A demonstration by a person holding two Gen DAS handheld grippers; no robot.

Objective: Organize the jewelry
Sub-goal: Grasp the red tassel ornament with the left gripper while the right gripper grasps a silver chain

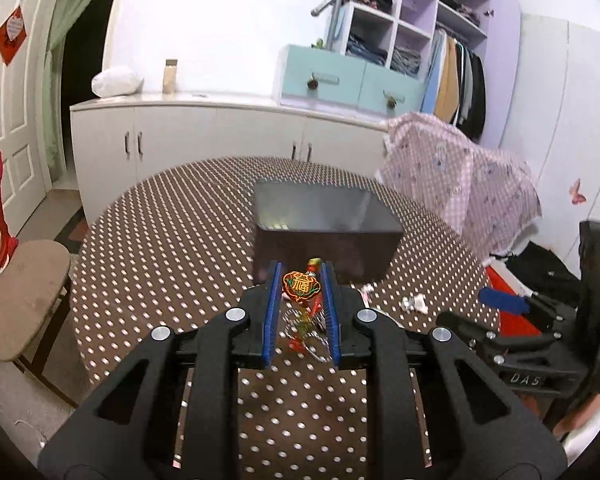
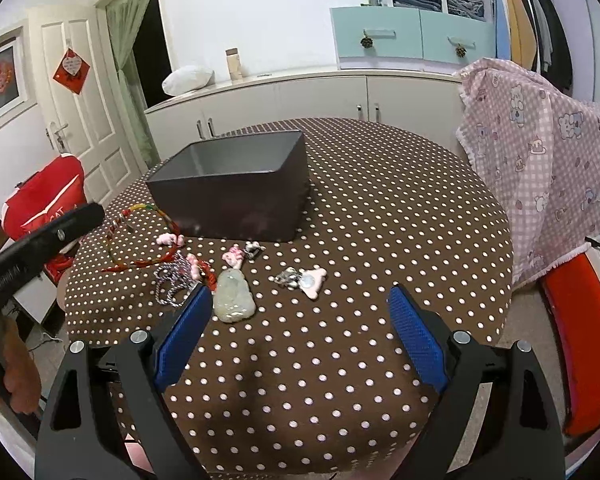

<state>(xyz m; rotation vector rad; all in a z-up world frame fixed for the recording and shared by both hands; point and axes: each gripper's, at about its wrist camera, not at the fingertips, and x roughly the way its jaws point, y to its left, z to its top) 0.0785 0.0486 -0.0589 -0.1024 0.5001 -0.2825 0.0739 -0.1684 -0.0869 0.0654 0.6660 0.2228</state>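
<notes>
Blue-padded left gripper point(image 1: 302, 280): jaws nearly together, clenched on a red and gold embroidered charm point(image 1: 301, 286) with a gold character on its face; the charm sits between the two pads near their tips.
Charm's cords: red and multicoloured strands hang below the charm between the fingers, blurred, above the tablecloth.
Left gripper's place: raised over the table, just in front of the near wall of the box.
Right gripper point(image 2: 300, 300): blue pads spread wide, released, nothing between them; it hovers over the near part of the table.
Right gripper's left pad point(image 2: 184, 336): just beside the pale green jade-like pendant point(image 2: 234, 296); whether they touch I cannot tell.
Dark grey rectangular open box point(image 2: 236, 200): stands on the table beyond the jewelry, top open; small pale items lie in its near-left inner corner in the left wrist view.
Loose jewelry on the table: a multicoloured cord bracelet point(image 2: 140, 236) left of the box, a purple-and-white braided cord point(image 2: 172, 284), small pink charms point(image 2: 233, 257), and a pink foot-shaped charm with a metal clasp point(image 2: 306, 280).
Round table with brown white-dotted cloth point(image 2: 380, 220): carries everything above.
Surroundings: pink checked cloth point(image 2: 540, 160) draped at the right, white cabinets point(image 2: 300, 96) behind, wooden stool point(image 1: 24, 292) at the left.
</notes>
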